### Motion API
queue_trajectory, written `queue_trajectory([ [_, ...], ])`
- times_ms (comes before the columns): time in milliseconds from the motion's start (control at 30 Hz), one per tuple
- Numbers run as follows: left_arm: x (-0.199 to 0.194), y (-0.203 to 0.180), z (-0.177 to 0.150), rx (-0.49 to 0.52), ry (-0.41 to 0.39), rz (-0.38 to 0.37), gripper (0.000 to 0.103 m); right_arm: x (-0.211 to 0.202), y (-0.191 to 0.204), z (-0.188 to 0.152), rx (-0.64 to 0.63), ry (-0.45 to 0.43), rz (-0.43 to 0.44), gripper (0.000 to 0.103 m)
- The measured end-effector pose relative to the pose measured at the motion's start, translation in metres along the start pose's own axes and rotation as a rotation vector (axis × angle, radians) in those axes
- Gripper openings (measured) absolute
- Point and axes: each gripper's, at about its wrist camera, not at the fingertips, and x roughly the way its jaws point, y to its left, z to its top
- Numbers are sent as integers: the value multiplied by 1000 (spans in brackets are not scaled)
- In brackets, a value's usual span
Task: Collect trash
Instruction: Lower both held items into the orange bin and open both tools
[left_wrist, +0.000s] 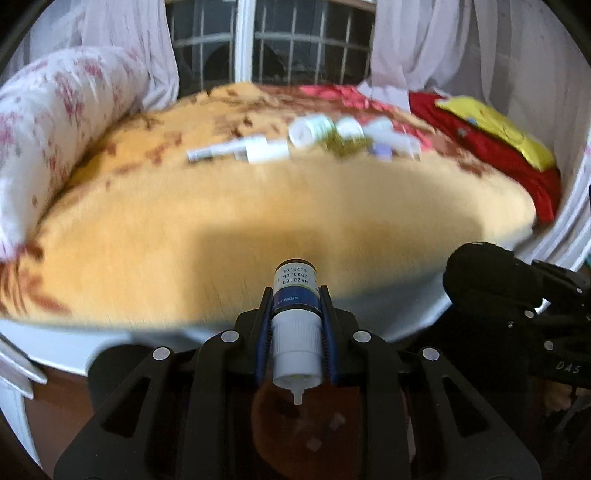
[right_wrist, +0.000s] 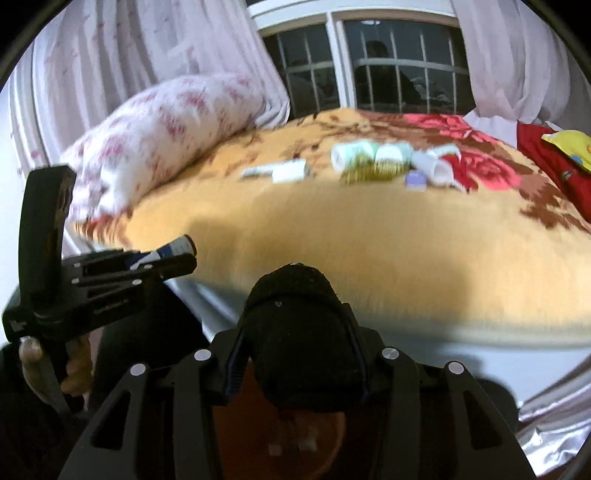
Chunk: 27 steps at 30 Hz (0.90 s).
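My left gripper (left_wrist: 295, 295) is shut on a small white bottle with a dark blue label (left_wrist: 295, 317), its nozzle pointing back at the camera. It also shows in the right wrist view (right_wrist: 173, 247), held in the left gripper (right_wrist: 184, 254). My right gripper (right_wrist: 295, 291) is shut on a black rounded object (right_wrist: 299, 332); it shows at the right in the left wrist view (left_wrist: 484, 273). More trash lies on the orange blanket (left_wrist: 258, 221): white bottles (left_wrist: 310, 129), a white tube (left_wrist: 240, 149) and a purple item (left_wrist: 380, 149), all blurred. Both grippers are at the bed's near edge.
A floral pillow (left_wrist: 62, 122) lies at the bed's left. Red and yellow cloth (left_wrist: 491, 140) lies at the right. A barred window (right_wrist: 369, 66) with white curtains stands behind the bed. A brown bin or floor area (left_wrist: 317, 435) lies under the left gripper.
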Motion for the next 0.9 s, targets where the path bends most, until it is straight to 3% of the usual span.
queue_trajectory([
  [133, 8, -10, -34, 30, 71, 10, 23, 12, 1, -28, 70, 101, 15, 46],
  [233, 18, -16, -57, 30, 151, -29, 23, 19, 2, -43, 104, 149, 19, 46],
  [367, 31, -12, -66, 13, 220, -41, 23, 27, 7, -50, 100, 195, 7, 46],
  [633, 39, -4, -71, -5, 264, -32, 23, 40, 7, -52, 97, 244, 8, 49],
  [667, 40, -2, -72, -6, 271, -29, 26, 41, 6, -52, 100, 250, 9, 52],
  [767, 44, -4, -69, -17, 276, -13, 62, 43, 2, -52, 122, 252, 2, 62],
  [900, 43, -6, -66, -30, 275, -21, 64, 38, -6, -52, 159, 232, -7, 63],
])
